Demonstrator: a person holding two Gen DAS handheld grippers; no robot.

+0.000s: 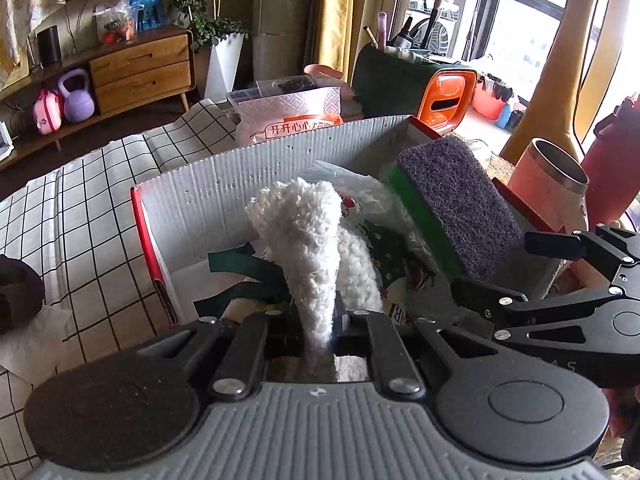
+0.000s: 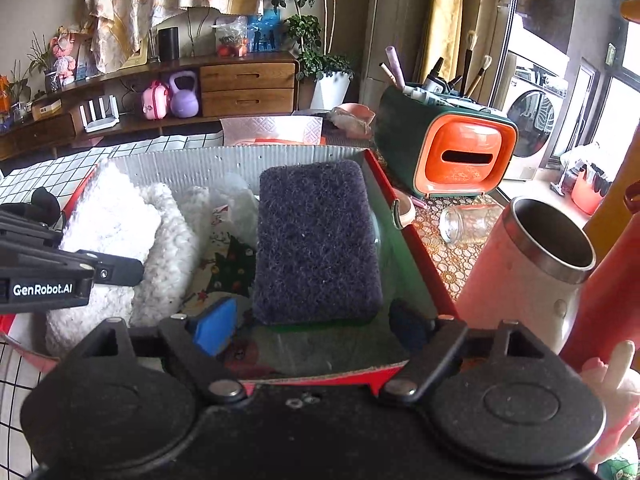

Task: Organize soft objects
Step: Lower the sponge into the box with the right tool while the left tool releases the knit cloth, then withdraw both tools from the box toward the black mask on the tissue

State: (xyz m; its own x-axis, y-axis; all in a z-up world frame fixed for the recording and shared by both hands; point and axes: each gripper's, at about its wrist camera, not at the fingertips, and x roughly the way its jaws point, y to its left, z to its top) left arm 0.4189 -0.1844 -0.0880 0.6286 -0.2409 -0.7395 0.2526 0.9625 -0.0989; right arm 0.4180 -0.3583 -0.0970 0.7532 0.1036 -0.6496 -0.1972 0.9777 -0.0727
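While my left gripper (image 1: pixel 320 320) pinches the white cloth (image 1: pixel 308 240) over the box (image 1: pixel 224 176), I should lower before releasing; right gripper (image 2: pixel 316 324), fingers apart, leaves the sponge (image 2: pixel 316 240) in the box.

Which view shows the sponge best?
The right wrist view: the sponge shows its whole dark scouring face, centred, inside the box. The left wrist view shows it tilted at the right, revealing its green layer.
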